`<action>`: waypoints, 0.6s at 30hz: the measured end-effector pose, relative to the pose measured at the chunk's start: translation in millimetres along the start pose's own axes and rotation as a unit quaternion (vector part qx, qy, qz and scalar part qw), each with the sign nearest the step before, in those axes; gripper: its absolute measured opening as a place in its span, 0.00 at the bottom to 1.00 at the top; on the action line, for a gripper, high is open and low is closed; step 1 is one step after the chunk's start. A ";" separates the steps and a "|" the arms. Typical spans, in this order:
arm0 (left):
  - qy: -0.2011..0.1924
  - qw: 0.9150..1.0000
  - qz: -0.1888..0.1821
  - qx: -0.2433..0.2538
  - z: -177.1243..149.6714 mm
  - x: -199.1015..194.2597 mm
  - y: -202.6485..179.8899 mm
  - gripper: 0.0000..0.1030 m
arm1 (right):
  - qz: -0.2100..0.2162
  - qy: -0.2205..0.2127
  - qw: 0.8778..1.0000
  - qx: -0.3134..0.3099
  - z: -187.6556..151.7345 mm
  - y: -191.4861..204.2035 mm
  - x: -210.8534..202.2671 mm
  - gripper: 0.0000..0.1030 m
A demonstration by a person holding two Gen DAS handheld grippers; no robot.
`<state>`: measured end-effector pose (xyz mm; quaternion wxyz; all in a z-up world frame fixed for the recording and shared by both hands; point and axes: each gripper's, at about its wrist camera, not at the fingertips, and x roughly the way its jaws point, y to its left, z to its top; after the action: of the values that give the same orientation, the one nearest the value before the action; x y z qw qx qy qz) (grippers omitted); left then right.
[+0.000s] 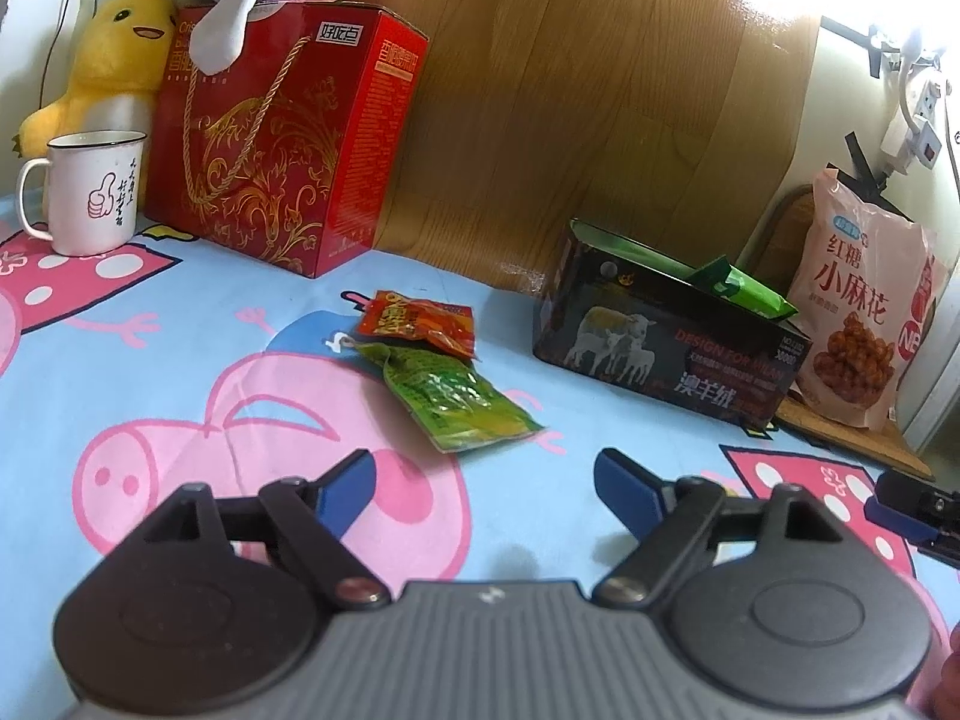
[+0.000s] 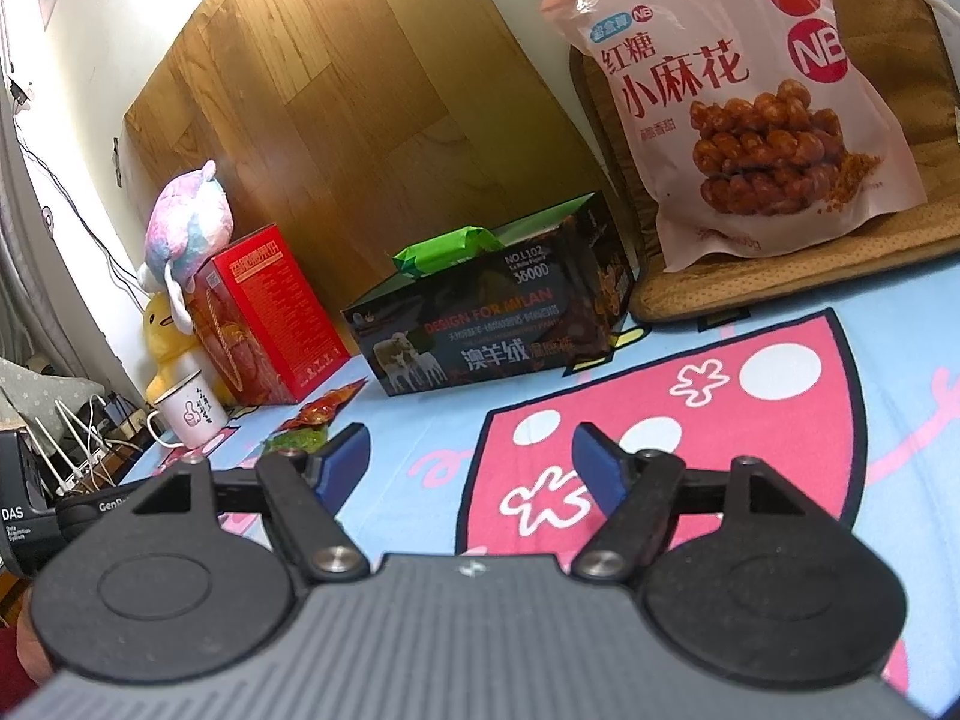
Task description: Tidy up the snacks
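Observation:
A red snack packet point(image 1: 417, 324) and a green snack packet point(image 1: 456, 399) lie side by side on the blue cartoon sheet point(image 1: 150, 348); both show small in the right wrist view, the red packet point(image 2: 324, 408) and the green packet point(image 2: 297, 439). A dark open box point(image 1: 666, 342) point(image 2: 480, 330) stands behind them with a green packet point(image 1: 741, 288) point(image 2: 447, 249) sticking out. My left gripper point(image 1: 483, 483) is open and empty, just short of the green packet. My right gripper point(image 2: 471, 459) is open and empty over the sheet, in front of the box; its tip point(image 1: 912, 510) shows at the right edge.
A big pink snack bag point(image 1: 864, 300) point(image 2: 738, 102) leans on a brown mat point(image 2: 780, 276) at the right. A red gift box point(image 1: 282, 138) point(image 2: 264, 318), a white mug point(image 1: 90, 192) point(image 2: 189, 414) and plush toys point(image 1: 114, 54) stand at the left. A wooden board point(image 1: 600, 90) backs the scene.

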<state>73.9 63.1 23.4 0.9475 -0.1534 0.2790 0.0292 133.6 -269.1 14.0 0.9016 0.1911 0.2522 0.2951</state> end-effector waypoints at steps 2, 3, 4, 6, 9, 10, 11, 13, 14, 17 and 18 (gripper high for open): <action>0.000 1.000 0.000 0.000 -0.1 -0.1 0.0 0.80 | 0.000 0.000 1.000 0.000 0.0 -0.3 0.2 0.74; 0.000 1.000 0.000 0.000 -0.1 0.0 -0.1 0.80 | 0.001 0.000 1.000 0.000 0.3 -0.7 0.4 0.74; 0.000 1.000 0.000 0.000 -0.1 0.0 0.0 0.80 | 0.001 0.001 1.000 0.000 0.5 -0.9 0.5 0.74; 0.000 1.000 0.000 0.000 -0.1 0.0 0.0 0.80 | 0.001 0.001 1.000 -0.001 0.4 -0.8 0.5 0.74; 0.000 1.000 0.000 0.000 -0.2 0.0 0.0 0.81 | 0.000 0.001 1.000 -0.001 0.3 -0.6 0.4 0.74; 0.000 1.000 0.000 -0.001 -0.2 0.0 0.1 0.81 | 0.000 0.001 1.000 -0.001 0.3 -0.8 0.4 0.74; 0.000 1.000 0.000 -0.001 0.0 0.1 0.2 0.81 | 0.000 0.001 1.000 -0.001 0.2 -0.4 0.4 0.74; -0.001 1.000 -0.001 -0.002 0.2 -0.1 0.3 0.81 | 0.000 0.001 1.000 -0.001 0.3 -0.4 0.4 0.74; -0.001 1.000 -0.001 -0.002 0.3 0.0 0.6 0.81 | 0.000 0.001 1.000 -0.001 0.2 0.0 0.3 0.75; -0.001 1.000 -0.002 -0.004 0.0 -0.5 0.9 0.82 | 0.000 0.002 1.000 -0.003 0.0 -0.1 0.7 0.75; -0.001 1.000 -0.003 -0.004 0.0 -0.5 1.0 0.82 | 0.000 0.002 1.000 -0.003 -0.1 0.1 0.6 0.75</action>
<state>73.3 64.1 23.4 0.9473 -0.1578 0.2773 0.0278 133.9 -268.6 13.8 0.9016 0.1879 0.2528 0.2964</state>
